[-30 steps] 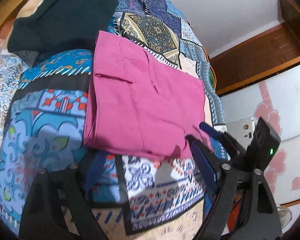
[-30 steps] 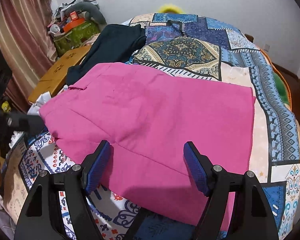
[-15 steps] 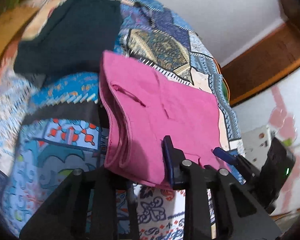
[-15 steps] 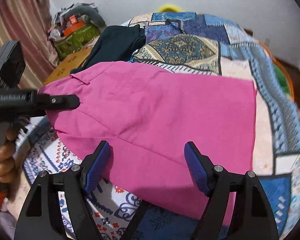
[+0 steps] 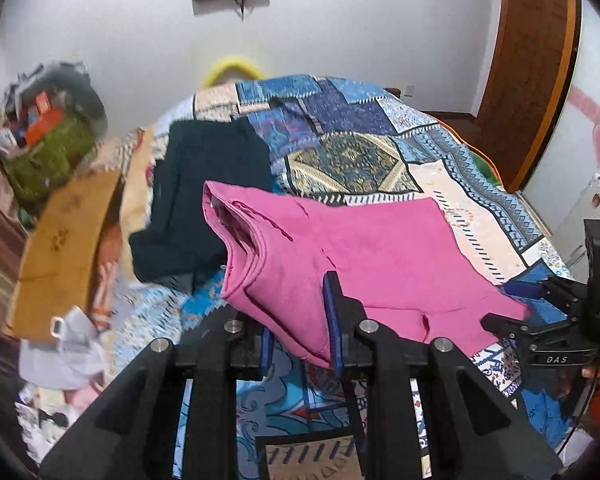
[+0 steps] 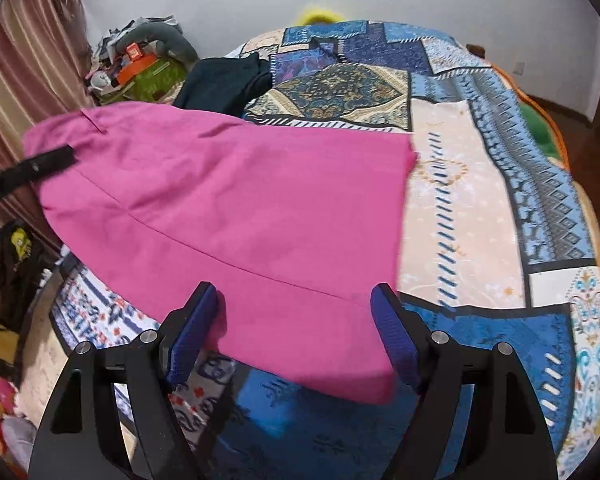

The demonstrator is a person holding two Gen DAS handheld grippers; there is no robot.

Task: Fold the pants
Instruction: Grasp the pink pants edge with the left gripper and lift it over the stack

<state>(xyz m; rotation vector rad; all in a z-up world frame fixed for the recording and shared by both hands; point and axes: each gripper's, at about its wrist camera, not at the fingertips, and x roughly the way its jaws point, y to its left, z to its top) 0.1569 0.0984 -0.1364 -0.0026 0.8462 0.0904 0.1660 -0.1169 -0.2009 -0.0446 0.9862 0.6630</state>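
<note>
At the near edge of the bed (image 6: 480,208), the left tongs (image 5: 298,332) are clamped on the waistband corner of the pants (image 5: 364,256), their blue pads closed on the layered pink cloth and lifting it slightly off the quilt. In the right wrist view, the right tongs (image 6: 296,332) stand wide apart over the other near end of the pants (image 6: 228,208), gripping nothing; the cloth lies between and beyond the pads, and whether it touches them cannot be told. In the left wrist view the right tongs (image 5: 512,320) appear side-on at the pants' right corner.

The pants lie across the near part of the bed as a compact pink rectangle of several stacked layers, visible at the left edge; the far edge rests flat on the quilt. A dark garment (image 5: 204,200) lies just beyond, near the left edge of the bed, touching or slightly under the pants' far corner. Clutter and a cardboard sheet (image 5: 64,248) sit off to the left.

Judged from the stacked layers, the main folds appear done. What is left seems to be one more fold or a final placing, which calls for the right tongs to take hold of their end.
</note>
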